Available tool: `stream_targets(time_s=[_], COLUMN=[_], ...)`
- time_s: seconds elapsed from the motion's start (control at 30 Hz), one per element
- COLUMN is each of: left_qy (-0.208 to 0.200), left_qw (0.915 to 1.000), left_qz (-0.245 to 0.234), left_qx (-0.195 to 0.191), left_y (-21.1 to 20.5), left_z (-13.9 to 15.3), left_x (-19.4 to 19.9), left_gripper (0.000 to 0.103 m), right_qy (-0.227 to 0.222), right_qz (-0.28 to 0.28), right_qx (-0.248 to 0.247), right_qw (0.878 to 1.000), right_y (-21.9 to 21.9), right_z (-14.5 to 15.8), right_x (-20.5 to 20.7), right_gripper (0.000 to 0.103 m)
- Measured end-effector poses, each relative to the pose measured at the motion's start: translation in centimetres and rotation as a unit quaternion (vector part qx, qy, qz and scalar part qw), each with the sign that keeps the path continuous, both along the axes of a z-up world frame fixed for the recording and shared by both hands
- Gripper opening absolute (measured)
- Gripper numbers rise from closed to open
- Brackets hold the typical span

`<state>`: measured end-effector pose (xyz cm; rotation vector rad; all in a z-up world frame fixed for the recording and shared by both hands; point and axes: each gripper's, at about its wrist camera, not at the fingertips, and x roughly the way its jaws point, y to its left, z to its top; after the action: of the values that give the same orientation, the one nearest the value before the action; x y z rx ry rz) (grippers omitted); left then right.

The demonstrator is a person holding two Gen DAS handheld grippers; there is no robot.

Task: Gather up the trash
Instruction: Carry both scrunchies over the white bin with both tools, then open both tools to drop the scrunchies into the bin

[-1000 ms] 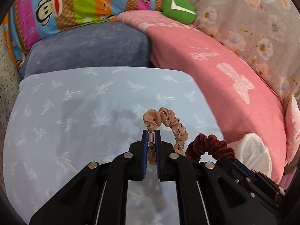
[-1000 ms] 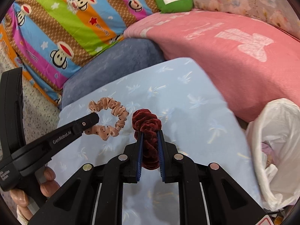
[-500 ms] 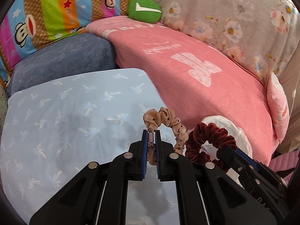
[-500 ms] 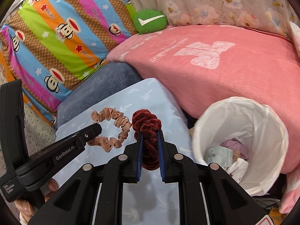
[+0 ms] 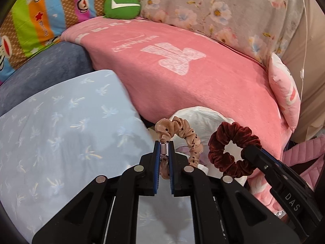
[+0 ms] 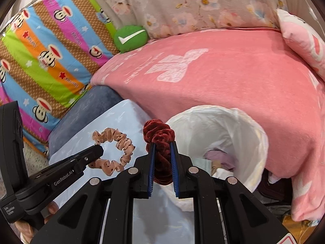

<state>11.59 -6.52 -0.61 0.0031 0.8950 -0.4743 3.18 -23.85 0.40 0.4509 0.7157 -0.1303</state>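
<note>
Pink blanket [image 6: 233,85], one, runs past the frame edge in both views; its far side is out of sight. One pale blue patterned cushion [image 5: 61,132] is cut off at the left and partly covered by my own black fingers. One white-lined trash bin [image 6: 243,134] stands just beside that cushion and against the blanket. Only the right wrist view looks down into it, showing crumpled pieces I cannot identify; in the left wrist view just a strip of its liner [image 5: 203,116] shows behind the scrunchies. Two scrunchies, both lifted off the cushion. My right gripper [image 6: 162,152] is clamped on the dark red scrunchie [image 6: 158,134], held next to the near rim; its lower loop is hidden between the pads. My left gripper [image 5: 164,150] is clenched on the beige dotted scrunchie [image 5: 182,132], pinching its small metal joint; the right wrist view shows the full loop [image 6: 117,142] hanging over the cushion.
</note>
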Motion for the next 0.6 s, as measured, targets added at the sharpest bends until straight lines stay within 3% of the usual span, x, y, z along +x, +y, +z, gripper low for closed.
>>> stream_targets(time_s=[0.4,0.43,0.57,0.6], left_qy=[0.014,0.013,-0.006,-0.01], left_qw=[0.9981,0.9982,0.9993,0.9994], left_qz=[-0.061,-0.059,-0.036,-0.032], left_qx=[-0.005,-0.002,0.007,0.007], left_y=[-5.4,-5.6,-5.9,-5.8], left_z=[-0.8,-0.9,-0.6,-0.5], left_x=[-0.5,-0.5,-0.3,-0.3], left_gripper=[0.013,0.016,0.059,0.061], right_qy=[0.001,0.001,-0.001,-0.001], right_qz=[-0.045,-0.047,-0.051,-0.052], right_qx=[0.013,0.013,0.014,0.014], right_qw=[0.999,0.999,0.999,0.999], right_y=[-5.2,-5.4,-5.9,-6.1], right_z=[-0.9,-1.0,-0.9,-0.8], right_x=[-2.1,-2.2,-2.1,-2.1], right_gripper=[0.014,0.014,0.014,0.014])
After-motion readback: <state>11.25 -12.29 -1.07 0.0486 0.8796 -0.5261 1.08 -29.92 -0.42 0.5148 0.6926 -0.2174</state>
